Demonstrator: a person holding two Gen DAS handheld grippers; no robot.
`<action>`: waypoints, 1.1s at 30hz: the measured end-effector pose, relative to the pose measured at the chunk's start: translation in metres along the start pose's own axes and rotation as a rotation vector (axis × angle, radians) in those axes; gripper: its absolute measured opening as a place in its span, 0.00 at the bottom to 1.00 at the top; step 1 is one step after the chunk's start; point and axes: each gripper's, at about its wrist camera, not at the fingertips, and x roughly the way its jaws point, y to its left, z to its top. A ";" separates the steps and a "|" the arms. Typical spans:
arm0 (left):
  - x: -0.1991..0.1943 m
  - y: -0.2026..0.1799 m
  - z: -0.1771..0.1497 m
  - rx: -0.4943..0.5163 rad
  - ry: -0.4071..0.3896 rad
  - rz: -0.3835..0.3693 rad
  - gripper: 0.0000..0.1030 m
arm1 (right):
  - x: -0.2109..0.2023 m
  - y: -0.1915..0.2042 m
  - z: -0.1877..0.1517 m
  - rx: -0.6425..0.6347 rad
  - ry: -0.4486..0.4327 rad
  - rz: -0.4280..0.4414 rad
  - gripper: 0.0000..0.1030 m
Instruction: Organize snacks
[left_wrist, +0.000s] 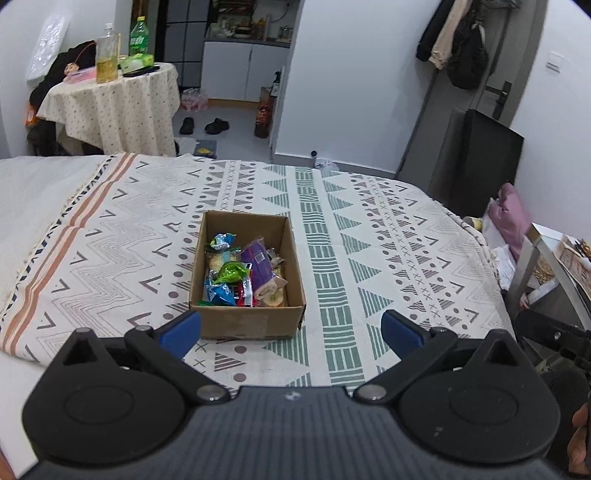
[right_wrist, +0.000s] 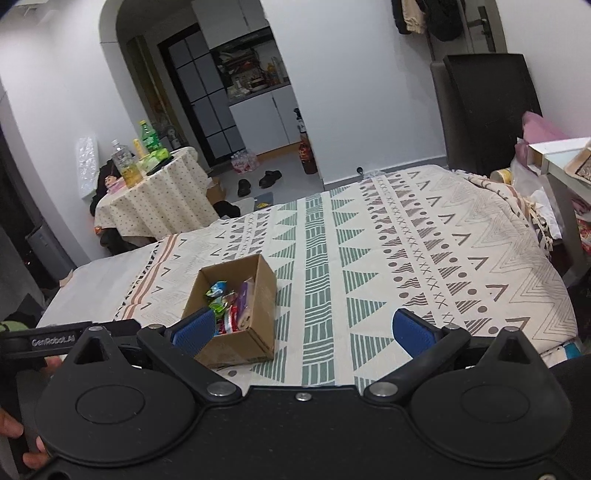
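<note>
Snack packets sit gathered in a cardboard box on the bed, both tongs, left and right, spread wide and empty-handed, apparently with sorting finished.

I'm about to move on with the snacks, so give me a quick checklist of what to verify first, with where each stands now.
1. Left gripper open and holding nothing: ok.
2. Right gripper open and holding nothing: ok.
3. Box upright on the blanket: ok.
4. Snacks inside the box: ok.
5. No loose snacks on the visible blanket: ok.
6. Nothing hidden behind the grippers: cannot tell.
</note>
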 end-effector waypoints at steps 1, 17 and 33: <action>-0.002 0.001 -0.001 0.004 0.000 0.001 1.00 | -0.002 0.002 -0.001 -0.006 0.001 0.003 1.00; -0.006 0.016 -0.007 0.036 0.009 0.012 1.00 | 0.004 0.003 -0.010 -0.019 0.037 -0.004 1.00; -0.012 0.015 -0.006 0.064 0.002 0.038 1.00 | 0.003 0.005 -0.009 -0.028 0.037 0.010 1.00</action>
